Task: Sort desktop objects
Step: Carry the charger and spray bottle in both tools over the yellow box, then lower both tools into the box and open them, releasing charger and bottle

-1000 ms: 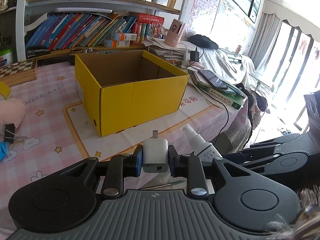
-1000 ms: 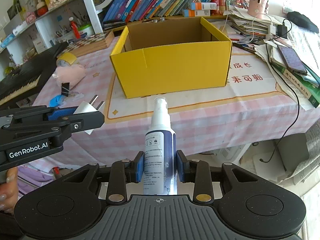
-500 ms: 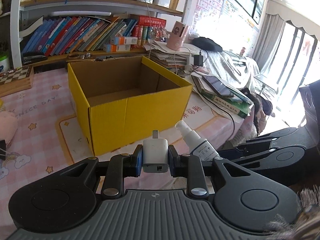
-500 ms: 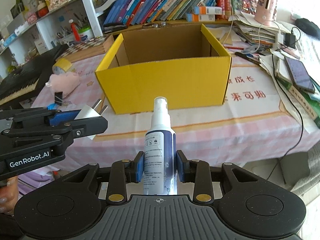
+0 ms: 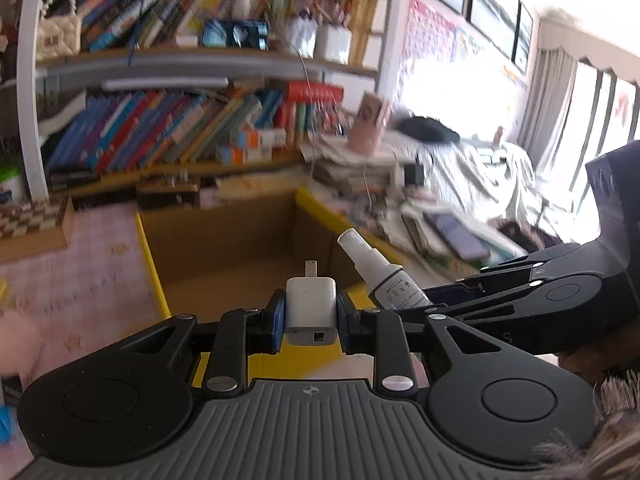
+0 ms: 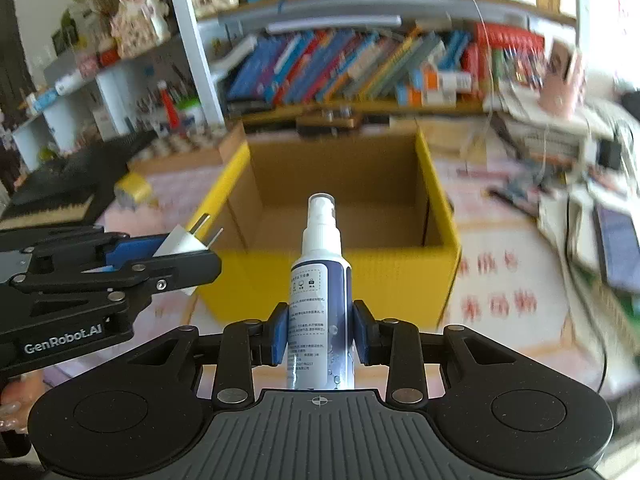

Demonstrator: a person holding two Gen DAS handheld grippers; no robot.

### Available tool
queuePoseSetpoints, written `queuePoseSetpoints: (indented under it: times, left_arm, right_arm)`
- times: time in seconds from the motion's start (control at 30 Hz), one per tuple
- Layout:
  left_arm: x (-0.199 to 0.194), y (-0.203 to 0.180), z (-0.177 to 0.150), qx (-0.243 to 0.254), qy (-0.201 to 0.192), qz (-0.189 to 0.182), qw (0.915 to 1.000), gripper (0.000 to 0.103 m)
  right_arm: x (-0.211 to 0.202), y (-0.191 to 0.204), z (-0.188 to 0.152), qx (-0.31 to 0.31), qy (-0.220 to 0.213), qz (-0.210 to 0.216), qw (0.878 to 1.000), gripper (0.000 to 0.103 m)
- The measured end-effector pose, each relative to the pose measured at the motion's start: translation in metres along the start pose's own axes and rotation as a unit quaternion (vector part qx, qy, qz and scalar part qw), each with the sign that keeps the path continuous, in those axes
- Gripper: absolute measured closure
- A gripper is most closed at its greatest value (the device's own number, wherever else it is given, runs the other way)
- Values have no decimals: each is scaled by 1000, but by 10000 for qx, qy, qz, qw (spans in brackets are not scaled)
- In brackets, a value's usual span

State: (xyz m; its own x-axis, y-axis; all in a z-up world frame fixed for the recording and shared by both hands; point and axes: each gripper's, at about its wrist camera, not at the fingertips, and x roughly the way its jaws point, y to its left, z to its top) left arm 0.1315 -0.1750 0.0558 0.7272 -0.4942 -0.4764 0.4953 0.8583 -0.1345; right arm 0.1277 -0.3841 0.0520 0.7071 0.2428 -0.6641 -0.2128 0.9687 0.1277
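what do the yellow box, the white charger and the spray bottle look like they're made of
Yellow box: likely corrugated cardboard, plain brown and matte inside, yellow outside, with folded corner seams.
White charger in the left tongs: smooth, slightly glossy plastic with rounded edges; its prongs look metallic.
Spray bottle in the right tongs: probably glossy plastic, given the sheen, with a printed label and white pump head.

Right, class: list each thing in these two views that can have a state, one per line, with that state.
Left gripper: jaws shut on the charger.
Right gripper: jaws shut on the spray bottle.
Charger: held, prongs pointing forward toward the box.
Spray bottle: held upright, nozzle on top.
Yellow box: open at the top, nothing visible inside.
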Motion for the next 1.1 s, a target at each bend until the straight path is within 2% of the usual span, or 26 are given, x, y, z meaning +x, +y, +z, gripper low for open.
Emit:
queuePoseSetpoints:
  times: [0.2, 0.3, 0.47, 0.63, 0.83, 0.93, 1.1]
  left_arm:
    - [15, 13, 38, -69, -354, 150, 9992, 80]
    - [36, 19, 50, 17, -327, 267, 9991, 80]
    - [90, 36, 59, 47, 234, 346, 9991, 80]
    - [144, 54, 61, 93, 962, 451, 9943, 80]
    - [192, 64, 56, 161, 1742, 650, 9824, 80]
    - [205, 64, 51, 318, 2080, 793, 9744, 80]
    - [205, 57, 50, 556, 2117, 877, 9718, 76]
  right_arm:
    - [19, -19, 40, -156, -268, 128, 9994, 70]
    - [40, -25, 55, -289, -217, 136, 9993, 70]
    - [82, -31, 70, -600, 32, 116, 9981, 70]
    - [128, -35, 78, -967, 580, 100, 9936, 70]
    - [175, -37, 86, -1452, 1269, 44, 9812, 70]
    - [191, -32, 85, -1785, 1571, 32, 9713, 70]
    - [208, -27, 77, -2120, 1937, 81, 9579, 70]
